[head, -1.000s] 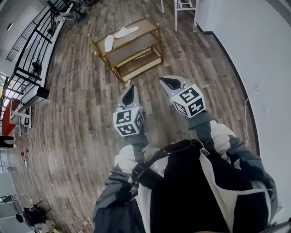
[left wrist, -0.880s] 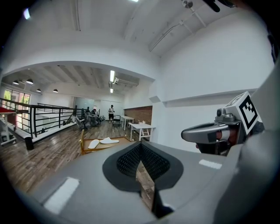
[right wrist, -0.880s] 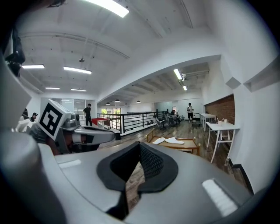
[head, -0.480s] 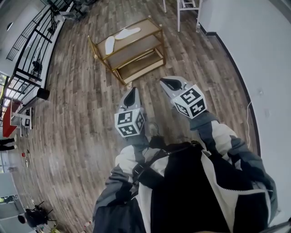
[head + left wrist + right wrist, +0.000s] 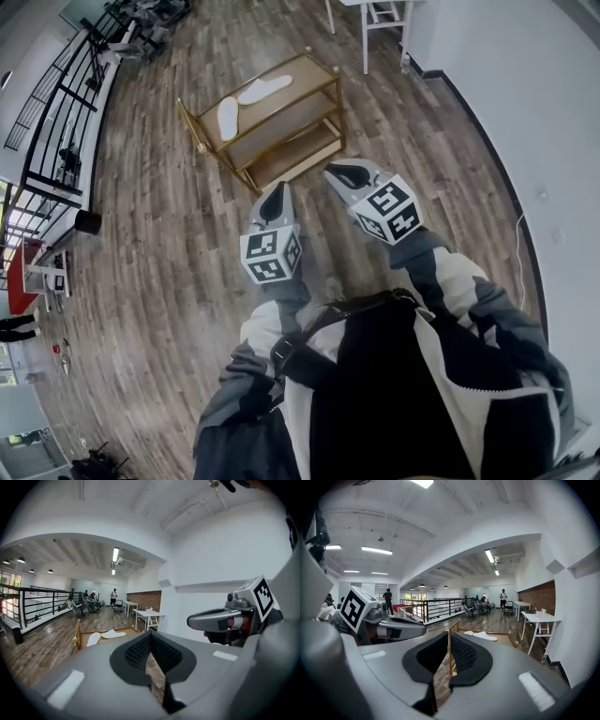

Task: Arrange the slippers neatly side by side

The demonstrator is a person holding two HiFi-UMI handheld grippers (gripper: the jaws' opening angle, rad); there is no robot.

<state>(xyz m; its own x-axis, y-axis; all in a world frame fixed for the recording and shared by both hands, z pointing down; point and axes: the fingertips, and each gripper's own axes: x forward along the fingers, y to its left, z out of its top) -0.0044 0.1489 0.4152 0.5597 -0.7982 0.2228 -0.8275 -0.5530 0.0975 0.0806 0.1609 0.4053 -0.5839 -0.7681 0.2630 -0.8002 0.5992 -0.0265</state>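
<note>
Two white slippers lie apart at different angles on the top shelf of a gold-framed rack (image 5: 281, 124): one slipper (image 5: 228, 117) to the left, the other slipper (image 5: 265, 90) further back. Both also show far off in the left gripper view, slipper (image 5: 93, 638) and slipper (image 5: 114, 633), and in the right gripper view (image 5: 485, 636). My left gripper (image 5: 275, 195) (image 5: 151, 641) is shut and empty, short of the rack. My right gripper (image 5: 342, 172) (image 5: 449, 643) is beside it; its jaws are opening a crack with nothing between them.
Wood floor surrounds the rack. A white table (image 5: 375, 23) (image 5: 147, 616) (image 5: 539, 618) stands behind it by the white wall (image 5: 525, 103). A black railing (image 5: 56, 131) runs along the left. People stand far off (image 5: 114, 595) (image 5: 387, 597).
The rack has drawn a little nearer to both grippers in the head view. Both grippers stay held out in front, empty.
</note>
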